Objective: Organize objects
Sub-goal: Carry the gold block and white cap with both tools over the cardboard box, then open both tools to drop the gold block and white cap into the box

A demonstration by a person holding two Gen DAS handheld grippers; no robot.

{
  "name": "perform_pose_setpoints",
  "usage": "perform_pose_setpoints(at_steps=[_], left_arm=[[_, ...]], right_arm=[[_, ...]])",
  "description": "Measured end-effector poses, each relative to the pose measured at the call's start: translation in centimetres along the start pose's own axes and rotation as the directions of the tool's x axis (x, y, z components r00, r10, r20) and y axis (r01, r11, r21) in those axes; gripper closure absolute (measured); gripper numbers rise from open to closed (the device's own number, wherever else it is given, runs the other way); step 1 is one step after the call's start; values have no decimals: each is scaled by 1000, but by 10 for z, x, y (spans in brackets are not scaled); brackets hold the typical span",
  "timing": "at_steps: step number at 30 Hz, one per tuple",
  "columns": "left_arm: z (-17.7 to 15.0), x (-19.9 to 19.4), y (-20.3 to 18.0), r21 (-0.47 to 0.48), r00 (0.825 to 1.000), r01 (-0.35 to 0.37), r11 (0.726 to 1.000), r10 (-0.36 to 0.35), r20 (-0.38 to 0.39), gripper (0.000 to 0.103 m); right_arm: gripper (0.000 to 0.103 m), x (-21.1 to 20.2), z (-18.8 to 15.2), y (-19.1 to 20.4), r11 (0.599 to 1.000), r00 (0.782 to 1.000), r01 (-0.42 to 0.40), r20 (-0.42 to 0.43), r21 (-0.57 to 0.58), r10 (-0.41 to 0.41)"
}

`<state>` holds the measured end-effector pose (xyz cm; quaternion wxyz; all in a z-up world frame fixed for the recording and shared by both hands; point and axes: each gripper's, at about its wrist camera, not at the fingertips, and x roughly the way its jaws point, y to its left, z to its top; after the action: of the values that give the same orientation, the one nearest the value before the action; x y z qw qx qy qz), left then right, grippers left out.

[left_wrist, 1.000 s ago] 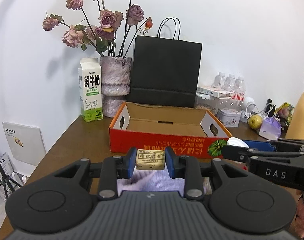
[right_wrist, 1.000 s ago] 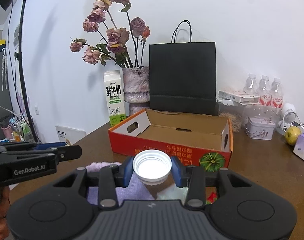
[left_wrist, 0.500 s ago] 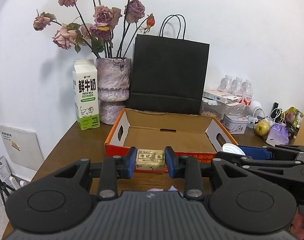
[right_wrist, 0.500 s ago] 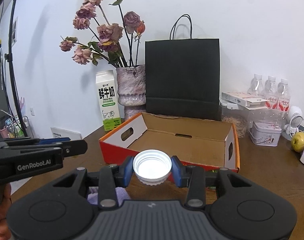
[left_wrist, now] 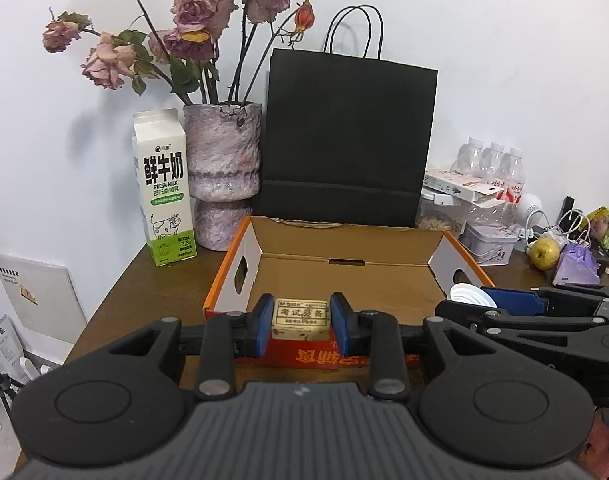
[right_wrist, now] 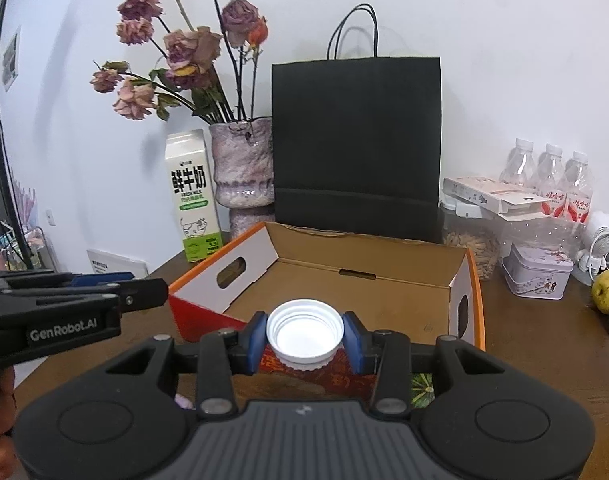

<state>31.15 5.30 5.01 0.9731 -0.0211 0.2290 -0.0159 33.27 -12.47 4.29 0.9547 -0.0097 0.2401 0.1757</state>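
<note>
Between the blue pads of the left gripper [left_wrist: 301, 324] we hold a small tan eraser-like block [left_wrist: 300, 318] with printed characters; the jaws are closed onto its two short ends, label facing the camera. It hangs over the near red wall of the cardboard box [left_wrist: 384, 276], not yet inside. We judge the end-on grip was chosen so the block can be let go flat onto the box floor.

The right gripper [right_wrist: 304, 338] has its jaws clamped on a white screw cap [right_wrist: 304, 330], open side up, pinched across its ribbed rim. It sits at the near edge of the same box, level with the left gripper, which shows at the left of the right wrist view. Carrying both items side by side suggests we mean to drop them in together.

Box contents: none visible; only bare brown floor, a slot in the back wall and oval hand holes in the white end walls. The part of the floor directly behind the jaws is hidden.

Beyond the box on the desk [left_wrist: 116, 308]: a milk carton [left_wrist: 164, 188], a mottled purple vase [left_wrist: 223, 168] of dried roses, and an upright black paper bag [left_wrist: 344, 148] touching the box's back wall. To the right stand water bottles [right_wrist: 548, 176], a jar of nuts [right_wrist: 470, 240], a small tin [right_wrist: 538, 276] and a green apple [right_wrist: 608, 286]. None of these obstructs the approach.
</note>
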Motion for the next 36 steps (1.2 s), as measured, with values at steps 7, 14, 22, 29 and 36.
perform_pose_setpoints(at_steps=[7, 14, 22, 29, 36], left_arm=[[11, 23, -4, 10, 1000, 4, 1000, -3, -27, 72], [26, 51, -8, 14, 998, -9, 1000, 10, -54, 72], [42, 85, -9, 17, 995, -48, 999, 49, -82, 72], [55, 116, -14, 19, 990, -67, 998, 68, -125, 72], [55, 147, -18, 17, 979, -100, 995, 101, -175, 72]], right_arm=[[64, 22, 10, -6, 1000, 1000, 11, -24, 2, -11], [64, 47, 22, -12, 1000, 998, 27, -56, 6, -27], [64, 78, 35, -22, 999, 994, 48, -103, 14, -46], [64, 110, 42, -30, 997, 986, 70, -154, 16, -66], [64, 135, 41, -33, 996, 979, 89, -187, 27, -82]])
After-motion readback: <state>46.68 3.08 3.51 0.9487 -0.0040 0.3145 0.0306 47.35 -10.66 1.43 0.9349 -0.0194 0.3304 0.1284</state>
